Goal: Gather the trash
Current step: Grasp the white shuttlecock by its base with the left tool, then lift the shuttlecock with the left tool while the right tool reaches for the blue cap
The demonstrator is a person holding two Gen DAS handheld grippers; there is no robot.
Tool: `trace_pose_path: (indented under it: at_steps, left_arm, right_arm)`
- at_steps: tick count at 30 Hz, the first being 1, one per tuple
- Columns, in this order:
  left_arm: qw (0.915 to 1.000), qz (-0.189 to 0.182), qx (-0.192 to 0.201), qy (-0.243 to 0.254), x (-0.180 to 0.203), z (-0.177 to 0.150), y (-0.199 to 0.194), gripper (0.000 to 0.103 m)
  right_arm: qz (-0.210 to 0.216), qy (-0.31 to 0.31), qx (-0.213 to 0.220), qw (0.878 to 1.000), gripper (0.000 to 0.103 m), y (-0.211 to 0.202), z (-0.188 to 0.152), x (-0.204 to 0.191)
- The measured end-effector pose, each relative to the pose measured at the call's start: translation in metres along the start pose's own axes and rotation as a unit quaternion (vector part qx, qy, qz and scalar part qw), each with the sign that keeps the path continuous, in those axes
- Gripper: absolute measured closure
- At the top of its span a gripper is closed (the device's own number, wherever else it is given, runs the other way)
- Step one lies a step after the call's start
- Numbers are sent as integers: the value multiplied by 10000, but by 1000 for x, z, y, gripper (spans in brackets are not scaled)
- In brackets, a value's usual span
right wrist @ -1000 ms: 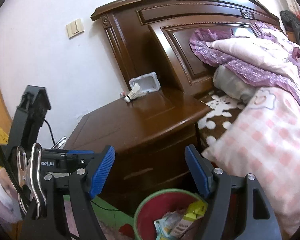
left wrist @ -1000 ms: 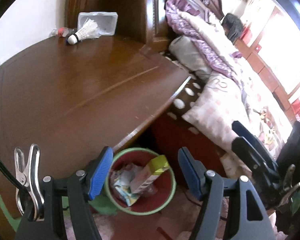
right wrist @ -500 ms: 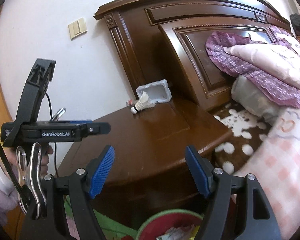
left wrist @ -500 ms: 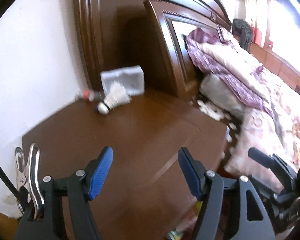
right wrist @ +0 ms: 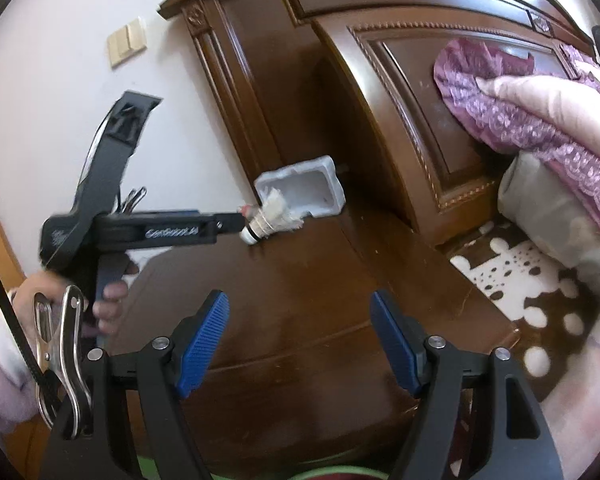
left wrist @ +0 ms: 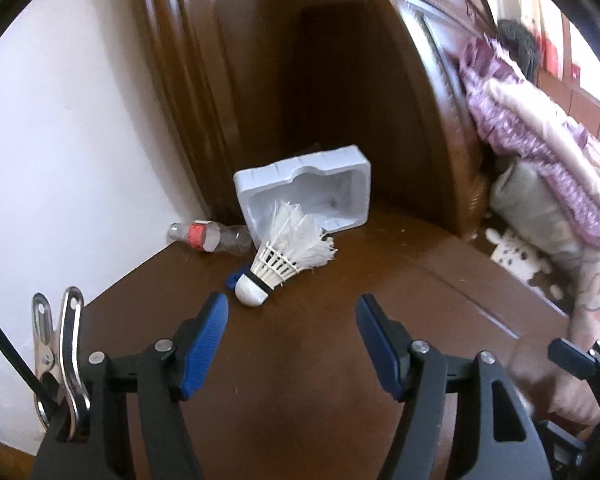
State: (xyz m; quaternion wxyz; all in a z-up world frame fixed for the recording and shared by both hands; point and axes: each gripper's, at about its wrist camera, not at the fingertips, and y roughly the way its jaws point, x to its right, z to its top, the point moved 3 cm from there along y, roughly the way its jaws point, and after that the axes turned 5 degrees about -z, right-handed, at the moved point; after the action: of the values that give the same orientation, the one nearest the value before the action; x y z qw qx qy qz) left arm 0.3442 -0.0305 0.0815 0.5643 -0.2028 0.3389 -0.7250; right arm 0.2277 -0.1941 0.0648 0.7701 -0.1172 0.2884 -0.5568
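Birdie (left wrist: pixel 282 258) lies mid-frame on the tabletop (left wrist: pixel 340 360), so slide the spread-wide left hand-held gripper (left wrist: pixel 292 320) around its white tip and pinch softly; right hand-held gripper (right wrist: pixel 298 320) waits, spread too.

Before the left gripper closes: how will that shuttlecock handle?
The shuttlecock probably weighs almost nothing. Its frayed feathers look crushable, so grip near the white cork. Lying on its side on the nightstand, it would likely pivot in an arc if nudged.

I count one shuttlecock (left wrist: pixel 286 258), one foam tray (left wrist: pixel 332 176), one plastic bottle (left wrist: pixel 208 236) and one small blue scrap (left wrist: pixel 236 276) on my one nightstand (left wrist: pixel 340 360); two grippers, each with two blue pads.
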Motion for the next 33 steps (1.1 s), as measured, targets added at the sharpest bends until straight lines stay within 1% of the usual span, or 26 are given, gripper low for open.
trace_pose_path:
  at_steps: [2, 4, 8, 10, 13, 16, 20, 21, 23, 25, 27, 28, 31, 33]
  left_arm:
    - [9999, 5, -119, 24, -4, 4, 14, 36]
    - [9998, -4, -211, 24, -8, 8, 29, 43]
    - [9991, 21, -433, 23, -13, 9, 52, 49]
    - [9990, 194, -373, 167, -14, 10, 57, 50]
    - [9986, 255, -354, 298, -13, 11, 61, 50]
    - [9976, 394, -392, 419, -12, 11, 66, 50]
    - [9962, 571, -490, 429, -12, 11, 73, 50]
    - [9961, 576, -530, 418, -13, 10, 75, 51]
    - [9964, 534, -523, 397, -12, 11, 76, 56]
    - [9958, 581, -558, 432, -8, 13, 78, 70]
    - [9958, 567, -563, 457, -7, 11, 77, 71]
    - [9960, 530, -550, 460, -6, 11, 75, 76]
    - [9974, 382, -458, 395, -3, 8, 62, 76]
    - [9988, 200, -387, 243, -3, 6, 47, 76]
  right_arm:
    - [-20, 25, -73, 10000, 29, 8, -2, 3]
    - [1, 70, -144, 9999, 29, 15, -3, 6]
    - [31, 64, -261, 9996, 28, 24, -6, 10]
    - [22, 15, -284, 9996, 28, 26, -8, 10]
    - [-22, -129, -261, 9996, 28, 26, -9, 9]
    - [-4, -140, -194, 9997, 28, 25, -10, 8]
    - [70, -97, -133, 9998, 28, 24, -10, 9]
    - [45, -76, -192, 9998, 28, 24, -11, 9]
    - [31, -103, -176, 9998, 28, 24, -10, 8]
    - [36, -113, -171, 9998, 28, 24, -11, 8]
    - [54, -114, -181, 9998, 28, 24, -11, 8]
    - [59, -118, -183, 9997, 28, 24, -11, 8]
    - [61, -117, -187, 9997, 28, 24, -11, 8]
    - [68, -94, -194, 9997, 28, 25, -10, 8]
